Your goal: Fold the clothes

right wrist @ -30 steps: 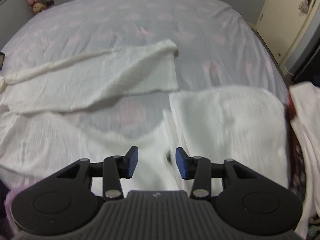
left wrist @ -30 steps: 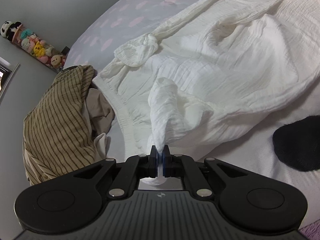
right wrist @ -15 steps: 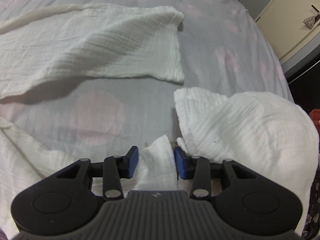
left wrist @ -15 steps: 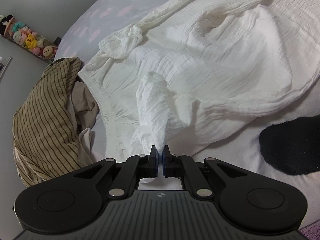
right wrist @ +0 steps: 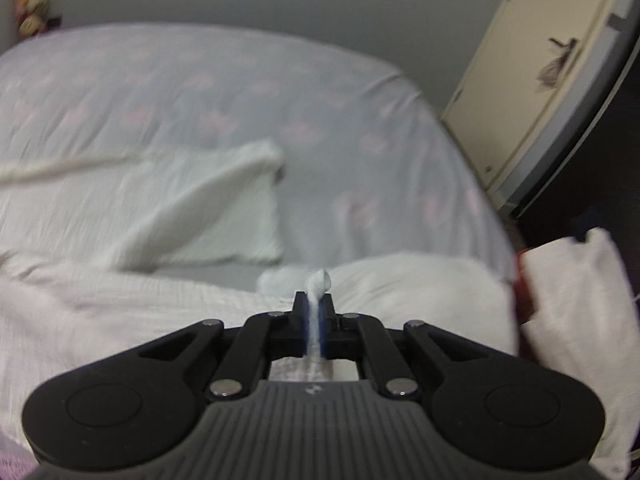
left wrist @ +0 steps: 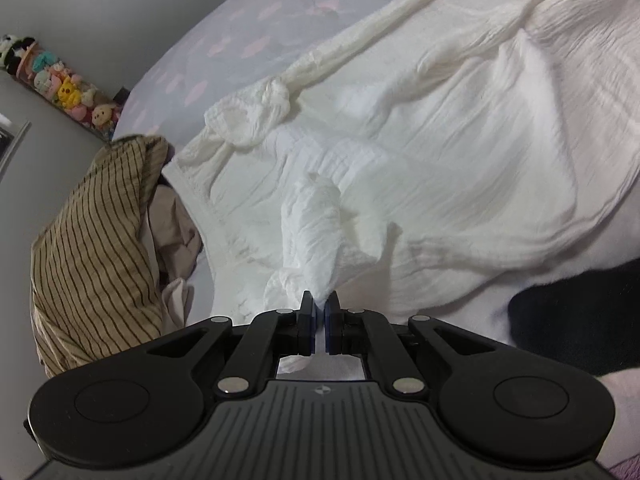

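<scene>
A white crinkled garment (left wrist: 440,128) lies spread and rumpled over the bed. My left gripper (left wrist: 319,307) is shut on a bunched fold of it near its waistband edge. In the right wrist view the same white garment (right wrist: 120,304) lies below, with one leg (right wrist: 208,216) stretched over the sheet. My right gripper (right wrist: 315,304) is shut on a pinched edge of the white cloth, which sticks up between the pads.
A striped tan garment (left wrist: 92,248) is heaped at the left bed edge. A black garment (left wrist: 576,320) lies at the right. The bed sheet (right wrist: 200,92) is grey with pink marks. More white cloth (right wrist: 576,312) lies right, near a cream door (right wrist: 552,80). Plush toys (left wrist: 60,84) line the wall.
My right gripper has closed on the white cloth edge and lifted, tilting up toward the far wall. My left gripper keeps its hold and has shifted slightly.
</scene>
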Demonstrator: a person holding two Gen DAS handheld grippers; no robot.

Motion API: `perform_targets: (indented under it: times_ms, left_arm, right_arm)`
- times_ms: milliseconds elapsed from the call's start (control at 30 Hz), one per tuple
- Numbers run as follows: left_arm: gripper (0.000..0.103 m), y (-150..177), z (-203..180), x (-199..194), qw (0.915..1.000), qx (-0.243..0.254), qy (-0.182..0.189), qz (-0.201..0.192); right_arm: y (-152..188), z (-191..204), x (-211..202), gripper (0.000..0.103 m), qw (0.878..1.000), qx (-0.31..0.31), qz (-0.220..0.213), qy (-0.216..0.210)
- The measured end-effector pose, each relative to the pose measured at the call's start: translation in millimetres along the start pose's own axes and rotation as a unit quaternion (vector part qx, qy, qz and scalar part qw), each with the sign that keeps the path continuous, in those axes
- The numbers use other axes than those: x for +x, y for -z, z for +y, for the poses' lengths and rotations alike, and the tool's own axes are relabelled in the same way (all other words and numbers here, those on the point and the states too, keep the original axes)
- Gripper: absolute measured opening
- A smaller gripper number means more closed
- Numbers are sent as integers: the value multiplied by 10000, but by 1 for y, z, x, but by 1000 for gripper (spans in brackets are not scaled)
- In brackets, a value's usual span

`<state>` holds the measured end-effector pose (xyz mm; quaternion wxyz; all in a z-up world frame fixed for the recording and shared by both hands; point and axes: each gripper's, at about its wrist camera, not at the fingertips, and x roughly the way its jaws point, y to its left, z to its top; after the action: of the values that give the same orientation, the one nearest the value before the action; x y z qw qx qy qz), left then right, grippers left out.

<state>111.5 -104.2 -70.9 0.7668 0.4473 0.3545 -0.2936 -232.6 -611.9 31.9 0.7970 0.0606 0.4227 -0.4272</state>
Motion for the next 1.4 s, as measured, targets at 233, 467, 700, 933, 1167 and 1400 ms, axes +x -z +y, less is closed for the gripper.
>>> perform_targets:
  times_ms: [233, 467, 700, 933, 1167, 1400]
  left_arm:
    - [2, 0, -7, -7, 9999, -88, 17, -125]
    - [2, 6, -4, -11, 9997, -170, 0, -192]
    - [2, 9, -4, -11, 9994, -210, 23, -269]
    - [2, 7, 0, -19, 9986, -338, -20, -413]
    - [2, 10, 6, -37, 9987, -183, -36, -465]
    - [2, 23, 1, -25, 9995, -51, 259, -197]
  right_arm:
    - [-3, -21, 52, 12, 9977, 583, 322, -83]
    - [21, -35, 6, 36, 9971, 729, 59, -220]
    - [105, -31, -38, 38, 9837, 1101, 888, -1109]
    - [154, -20, -8, 9, 9760, 1407, 1295, -1038]
    - [126, -58, -55, 3, 9780, 1763, 665, -893]
    - [140, -68, -33, 4, 9771, 1719, 1100, -602]
